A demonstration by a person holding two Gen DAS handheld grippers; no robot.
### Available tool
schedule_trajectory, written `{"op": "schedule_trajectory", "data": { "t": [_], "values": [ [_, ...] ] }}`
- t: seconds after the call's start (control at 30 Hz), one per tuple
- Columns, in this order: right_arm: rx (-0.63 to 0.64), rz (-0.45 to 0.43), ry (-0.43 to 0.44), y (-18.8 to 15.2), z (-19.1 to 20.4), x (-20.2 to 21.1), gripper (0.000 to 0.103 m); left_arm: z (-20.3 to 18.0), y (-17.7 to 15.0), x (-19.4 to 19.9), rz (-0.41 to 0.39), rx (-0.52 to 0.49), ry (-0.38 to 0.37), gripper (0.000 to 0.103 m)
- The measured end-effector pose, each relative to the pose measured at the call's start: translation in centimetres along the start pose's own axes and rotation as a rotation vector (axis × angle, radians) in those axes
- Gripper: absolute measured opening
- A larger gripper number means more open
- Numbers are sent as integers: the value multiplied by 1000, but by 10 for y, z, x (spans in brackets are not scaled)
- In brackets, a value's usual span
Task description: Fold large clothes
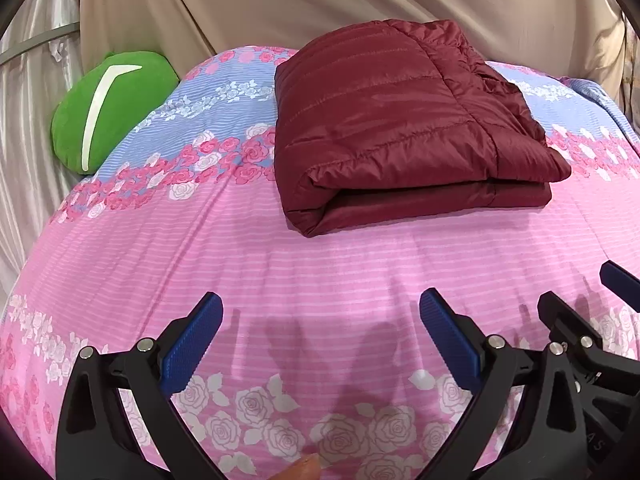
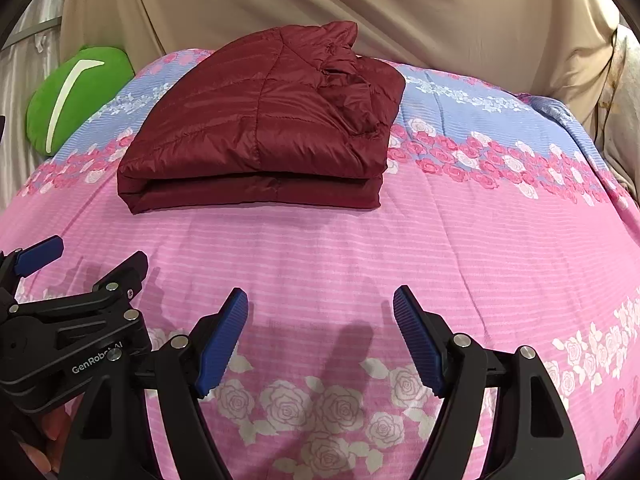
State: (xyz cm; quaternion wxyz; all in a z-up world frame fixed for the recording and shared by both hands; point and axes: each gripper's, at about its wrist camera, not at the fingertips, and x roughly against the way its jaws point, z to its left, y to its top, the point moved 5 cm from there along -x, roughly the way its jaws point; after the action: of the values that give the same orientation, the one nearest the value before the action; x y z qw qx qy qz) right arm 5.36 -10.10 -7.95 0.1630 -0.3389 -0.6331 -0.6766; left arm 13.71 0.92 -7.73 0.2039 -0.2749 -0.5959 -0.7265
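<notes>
Jacket [image 2: 260, 128], quilted glossy maroon, folded square on floral bedspread [image 2: 460, 248].

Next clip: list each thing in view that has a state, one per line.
maroon puffer jacket: folded into a flat bundle, lying on the bedspread, untouched
left gripper: open, holding nothing
right gripper: open, holding nothing
floral bedspread: spread out, lightly creased
green cushion: beside the bedspread's far left edge

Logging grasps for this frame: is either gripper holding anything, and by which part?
Nothing held: left gripper and right gripper are open; the jacket lies folded, untouched.
</notes>
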Motion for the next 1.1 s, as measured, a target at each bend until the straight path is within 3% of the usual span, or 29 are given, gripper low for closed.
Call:
{"op": "schedule_trajectory", "data": {
  "t": [1.1],
  "values": [
    [-1, 6, -6, -1, 0, -2, 73, 0, 0, -1, 5, -9, 6, 96]
  ]
}}
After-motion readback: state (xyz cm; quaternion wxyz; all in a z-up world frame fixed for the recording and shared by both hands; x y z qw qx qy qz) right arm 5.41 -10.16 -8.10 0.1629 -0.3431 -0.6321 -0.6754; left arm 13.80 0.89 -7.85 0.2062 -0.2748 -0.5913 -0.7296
